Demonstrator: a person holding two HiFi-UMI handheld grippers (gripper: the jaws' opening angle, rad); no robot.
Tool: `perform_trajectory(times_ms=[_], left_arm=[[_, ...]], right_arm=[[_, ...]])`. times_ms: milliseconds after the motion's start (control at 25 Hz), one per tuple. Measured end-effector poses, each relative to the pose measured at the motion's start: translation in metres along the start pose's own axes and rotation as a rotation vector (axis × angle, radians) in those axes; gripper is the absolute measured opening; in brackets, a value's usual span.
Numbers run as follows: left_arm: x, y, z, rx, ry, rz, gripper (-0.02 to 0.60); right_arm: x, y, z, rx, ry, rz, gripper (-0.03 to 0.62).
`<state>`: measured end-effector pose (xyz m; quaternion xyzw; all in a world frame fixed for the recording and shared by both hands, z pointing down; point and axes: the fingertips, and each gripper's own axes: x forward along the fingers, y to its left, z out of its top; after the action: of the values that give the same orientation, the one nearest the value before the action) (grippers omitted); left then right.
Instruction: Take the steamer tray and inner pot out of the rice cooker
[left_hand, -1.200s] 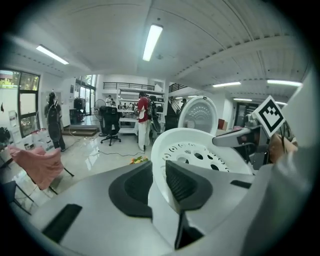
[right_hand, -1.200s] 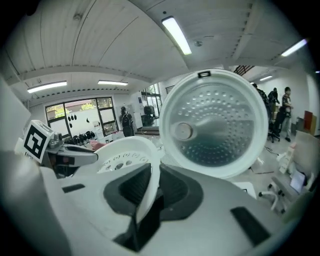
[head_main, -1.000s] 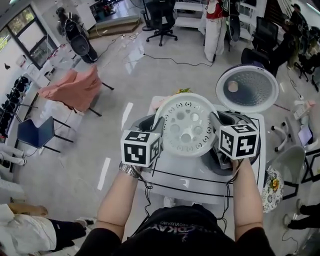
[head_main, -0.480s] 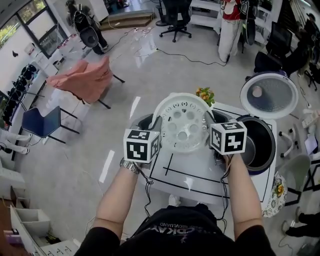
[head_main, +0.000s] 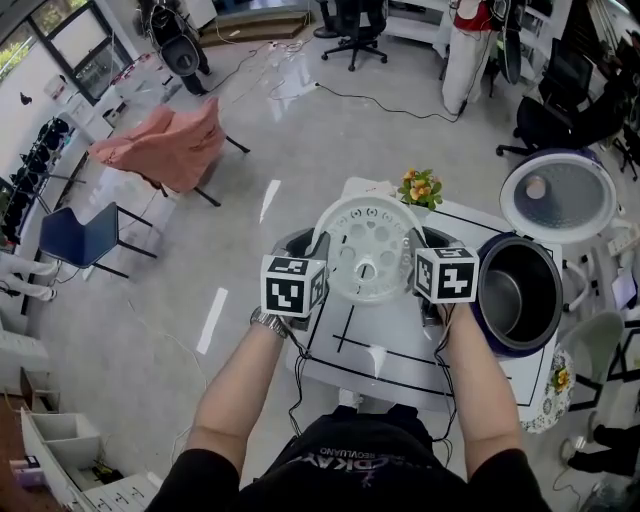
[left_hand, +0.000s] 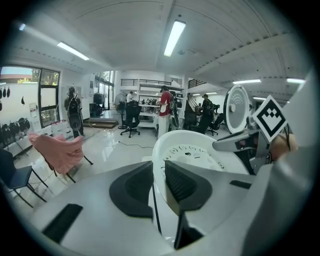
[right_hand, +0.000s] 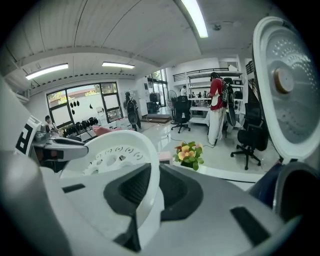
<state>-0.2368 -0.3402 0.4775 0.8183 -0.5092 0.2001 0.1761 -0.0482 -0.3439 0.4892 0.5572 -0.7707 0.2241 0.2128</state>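
The white perforated steamer tray (head_main: 367, 250) hangs in the air over the left part of the white table (head_main: 400, 345), held by its rim on two sides. My left gripper (head_main: 315, 262) is shut on the tray's left rim (left_hand: 159, 165). My right gripper (head_main: 415, 258) is shut on the tray's right rim (right_hand: 150, 170). To the right stands the rice cooker (head_main: 520, 295) with its lid (head_main: 558, 195) swung open, and the dark metal inner pot (head_main: 508, 292) sits inside it. The cooker's lid (right_hand: 287, 85) fills the right side of the right gripper view.
A small pot of orange and yellow flowers (head_main: 420, 186) stands at the table's far edge, just beyond the tray. Black lines mark the tabletop. A chair with a pink cloth (head_main: 165, 145) and a blue chair (head_main: 80, 245) stand on the floor to the left. People stand far off.
Both grippers have carried the tray leftward and down, away from the rice cooker. The cooker with its inner pot now shows fully at the right.
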Motion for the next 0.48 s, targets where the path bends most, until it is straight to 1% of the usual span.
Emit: perform_trajectory(times_ms=[160,480], left_arm=[[0.021,0.008,-0.018,-0.005,0.035,0.002,0.074],[0.058,0.014,-0.054,-0.026,0.098,-0.005,0.072]], right_arm=[[0.022,-0.005,-0.017,0.000,0.027,-0.021,0.052],[0.059,-0.018,-0.052,0.025,0.118,-0.036,0.052]])
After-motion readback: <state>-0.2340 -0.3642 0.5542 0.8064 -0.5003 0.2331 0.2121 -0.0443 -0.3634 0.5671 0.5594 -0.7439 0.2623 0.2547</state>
